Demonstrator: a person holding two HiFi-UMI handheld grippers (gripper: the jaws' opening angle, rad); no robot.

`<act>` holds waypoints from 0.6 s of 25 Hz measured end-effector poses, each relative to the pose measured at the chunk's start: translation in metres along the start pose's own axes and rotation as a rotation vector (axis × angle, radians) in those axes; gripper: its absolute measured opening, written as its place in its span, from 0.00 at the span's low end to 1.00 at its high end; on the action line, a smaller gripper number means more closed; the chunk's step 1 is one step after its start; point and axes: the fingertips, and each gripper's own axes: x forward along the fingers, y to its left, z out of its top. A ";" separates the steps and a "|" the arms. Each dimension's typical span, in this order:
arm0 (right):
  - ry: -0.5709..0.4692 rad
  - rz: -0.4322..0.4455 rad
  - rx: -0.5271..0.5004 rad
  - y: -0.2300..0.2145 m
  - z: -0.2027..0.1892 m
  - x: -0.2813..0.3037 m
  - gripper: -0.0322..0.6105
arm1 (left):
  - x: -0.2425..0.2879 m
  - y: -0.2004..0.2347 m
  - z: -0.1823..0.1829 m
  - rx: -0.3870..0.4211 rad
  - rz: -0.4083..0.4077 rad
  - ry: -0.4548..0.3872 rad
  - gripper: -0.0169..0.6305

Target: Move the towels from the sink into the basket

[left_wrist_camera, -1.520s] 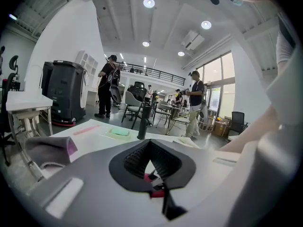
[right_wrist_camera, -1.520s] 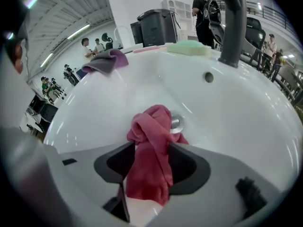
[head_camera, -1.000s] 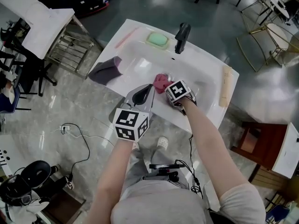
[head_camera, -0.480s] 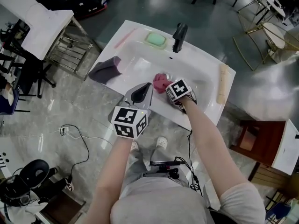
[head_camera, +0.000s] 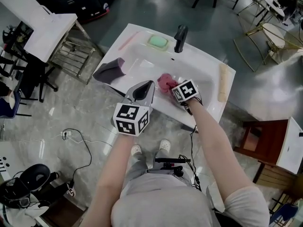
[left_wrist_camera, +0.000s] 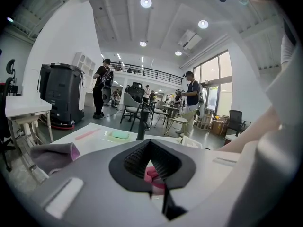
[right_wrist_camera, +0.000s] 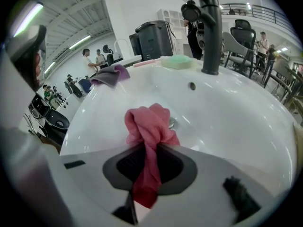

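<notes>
The right gripper (head_camera: 175,86) points steeply down into the white sink (head_camera: 201,63). Its jaws have just been closing and now clench a pink towel (head_camera: 164,81). In the right gripper view a strip of the cloth runs down between the black pads, and the rest bunches up just past the tips, over the bowl near the drain. Whether that bunch touches the bowl I cannot tell.

The left gripper (head_camera: 150,85) hangs over the sink's near rim, just beside the right one, and points almost level toward the bowl. Its jaws meet at the tips with nothing between them; the pink seen through the gap in its own view is the towel beyond.

A second towel (head_camera: 110,71) — grey with a purple edge — lies draped over the sink's left corner, well apart from both grippers. A black faucet (head_camera: 180,36) stands at the far side of the bowl, and a green bar (head_camera: 158,41) lies on the ledge beside it. A pale roll (head_camera: 222,83) lies along the right rim.
</notes>
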 end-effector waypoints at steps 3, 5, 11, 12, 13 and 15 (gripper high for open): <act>-0.045 -0.011 -0.006 0.004 0.008 -0.011 0.17 | -0.005 -0.001 0.005 0.008 -0.007 -0.008 0.04; -0.084 -0.018 -0.012 0.007 0.013 -0.019 0.17 | -0.006 -0.004 0.009 0.016 -0.016 -0.012 0.04; -0.184 -0.056 -0.059 0.018 0.025 -0.045 0.17 | -0.013 -0.011 0.018 0.036 -0.038 -0.027 0.04; -0.199 -0.060 -0.069 0.021 0.028 -0.049 0.17 | -0.015 -0.011 0.020 0.037 -0.041 -0.031 0.04; -0.212 -0.062 -0.080 0.023 0.031 -0.053 0.17 | -0.015 -0.012 0.022 0.039 -0.044 -0.034 0.04; -0.236 -0.073 -0.096 0.028 0.037 -0.061 0.17 | -0.017 -0.012 0.024 0.040 -0.048 -0.040 0.04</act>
